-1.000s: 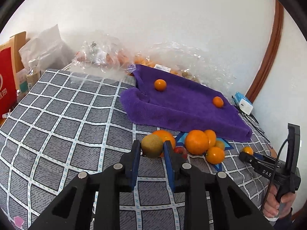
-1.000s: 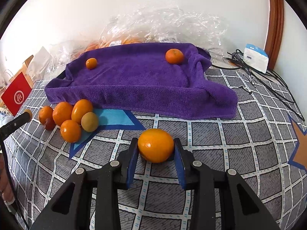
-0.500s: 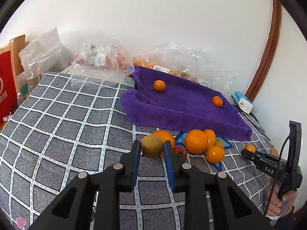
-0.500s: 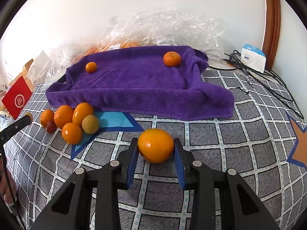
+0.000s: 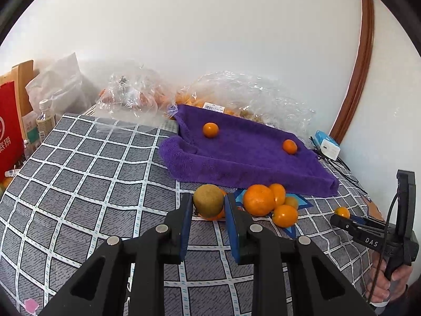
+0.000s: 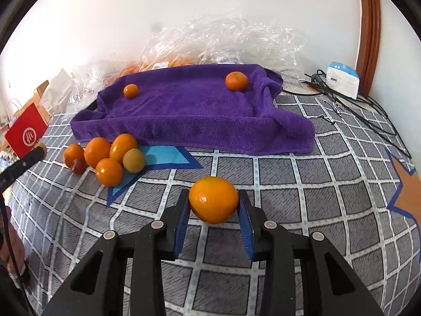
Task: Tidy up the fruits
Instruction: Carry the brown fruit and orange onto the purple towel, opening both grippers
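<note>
A grey checked cloth (image 5: 79,173) with white grid lines and blue and orange star prints covers the soft surface, which stands against a plain white wall with a brown wooden frame at the right. At the far left stand a red paper bag (image 5: 9,129) and a plastic bottle (image 5: 45,121); crinkled clear plastic bags (image 5: 131,100) lie along the wall. A fuzzy purple towel (image 5: 244,155), its edges rolled up, carries two small oranges. Just before it lies a cluster of smooth round oranges (image 6: 105,158). The left gripper (image 5: 208,205) is clenched on a brownish-green, dull-skinned kiwi (image 5: 208,200). The right gripper (image 6: 213,205) clasps a glossy, dimpled orange (image 6: 213,199) above the cloth. A white box (image 6: 342,79) and black cables (image 6: 368,113) sit far right.
</note>
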The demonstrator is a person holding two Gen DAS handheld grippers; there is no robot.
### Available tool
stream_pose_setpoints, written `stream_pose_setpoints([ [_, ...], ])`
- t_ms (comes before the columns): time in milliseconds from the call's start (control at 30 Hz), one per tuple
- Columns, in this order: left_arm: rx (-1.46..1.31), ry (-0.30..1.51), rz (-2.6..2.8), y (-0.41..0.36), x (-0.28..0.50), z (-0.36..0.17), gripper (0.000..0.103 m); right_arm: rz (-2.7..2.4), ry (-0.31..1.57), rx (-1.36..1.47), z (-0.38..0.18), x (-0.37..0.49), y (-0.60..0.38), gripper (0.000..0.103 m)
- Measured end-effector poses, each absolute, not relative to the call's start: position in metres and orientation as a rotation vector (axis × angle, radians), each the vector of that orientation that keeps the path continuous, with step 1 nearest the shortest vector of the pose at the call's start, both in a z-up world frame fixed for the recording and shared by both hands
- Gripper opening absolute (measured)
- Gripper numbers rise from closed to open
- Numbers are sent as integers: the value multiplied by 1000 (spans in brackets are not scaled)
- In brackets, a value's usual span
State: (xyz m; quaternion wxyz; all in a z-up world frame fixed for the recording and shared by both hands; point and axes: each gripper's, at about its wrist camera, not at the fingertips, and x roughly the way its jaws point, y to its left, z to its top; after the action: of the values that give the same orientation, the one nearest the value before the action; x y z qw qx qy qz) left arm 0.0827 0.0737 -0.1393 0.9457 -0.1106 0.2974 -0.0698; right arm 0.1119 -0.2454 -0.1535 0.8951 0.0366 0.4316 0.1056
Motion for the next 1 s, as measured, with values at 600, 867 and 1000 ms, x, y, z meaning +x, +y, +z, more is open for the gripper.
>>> stream_pose_setpoints([
  [600, -265, 539, -86, 87, 97, -79, 24, 211, 726, 51, -72, 132, -262, 35],
  [867, -290, 513, -69, 88, 135, -52, 24, 206, 665, 74, -45, 172, -266, 35],
  [1000, -289, 512, -78, 83, 157, -45, 24, 210, 663, 95, -39, 194, -264, 35],
])
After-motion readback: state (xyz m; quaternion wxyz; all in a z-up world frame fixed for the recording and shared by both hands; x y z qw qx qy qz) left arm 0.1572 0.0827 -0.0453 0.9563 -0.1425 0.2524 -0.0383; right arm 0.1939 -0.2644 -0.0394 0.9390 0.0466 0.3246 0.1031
